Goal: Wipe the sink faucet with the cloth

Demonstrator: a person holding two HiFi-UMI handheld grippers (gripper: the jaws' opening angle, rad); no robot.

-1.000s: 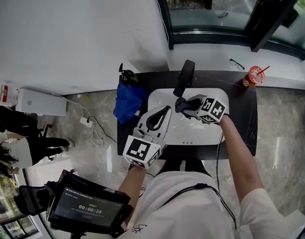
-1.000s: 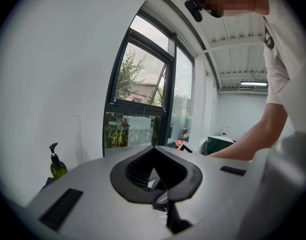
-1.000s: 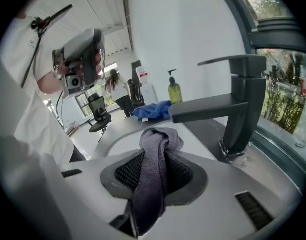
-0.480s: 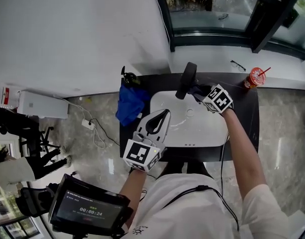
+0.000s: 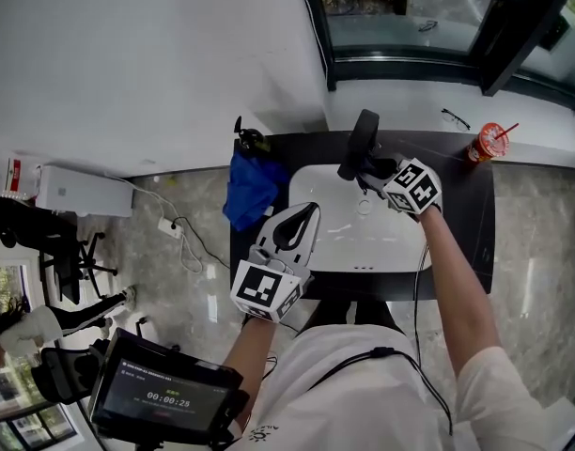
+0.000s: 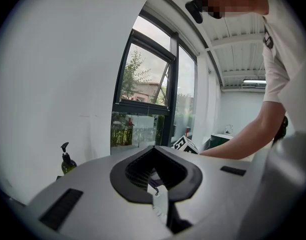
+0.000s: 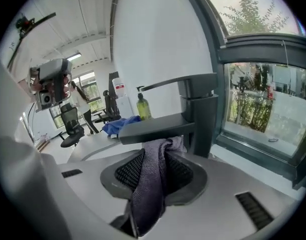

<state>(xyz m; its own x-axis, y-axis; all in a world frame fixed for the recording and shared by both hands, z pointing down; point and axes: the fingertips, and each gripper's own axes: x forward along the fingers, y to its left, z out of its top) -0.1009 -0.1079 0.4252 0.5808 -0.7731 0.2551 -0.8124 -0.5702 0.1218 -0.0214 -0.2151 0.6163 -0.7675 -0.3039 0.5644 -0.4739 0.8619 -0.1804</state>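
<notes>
The black faucet (image 5: 361, 141) stands at the far rim of the white sink (image 5: 336, 242). In the right gripper view the faucet (image 7: 195, 101) rises just ahead, its flat spout reaching left. My right gripper (image 5: 372, 170) is shut on a grey-purple cloth (image 7: 152, 184), which bunches up against the faucet's column under the spout. My left gripper (image 5: 306, 216) hovers over the sink's near left part, apart from the faucet. Its jaws meet at the tips with nothing between them (image 6: 154, 154).
A crumpled blue cloth (image 5: 253, 188) and a soap bottle (image 5: 247, 140) sit on the dark counter left of the sink. A red cup with a straw (image 5: 491, 143) stands at the counter's far right. Behind the faucet is a window sill with glasses (image 5: 453, 116).
My right gripper has carried the cloth from over the middle of the basin away to the faucet's column. The left gripper has stayed in place.
</notes>
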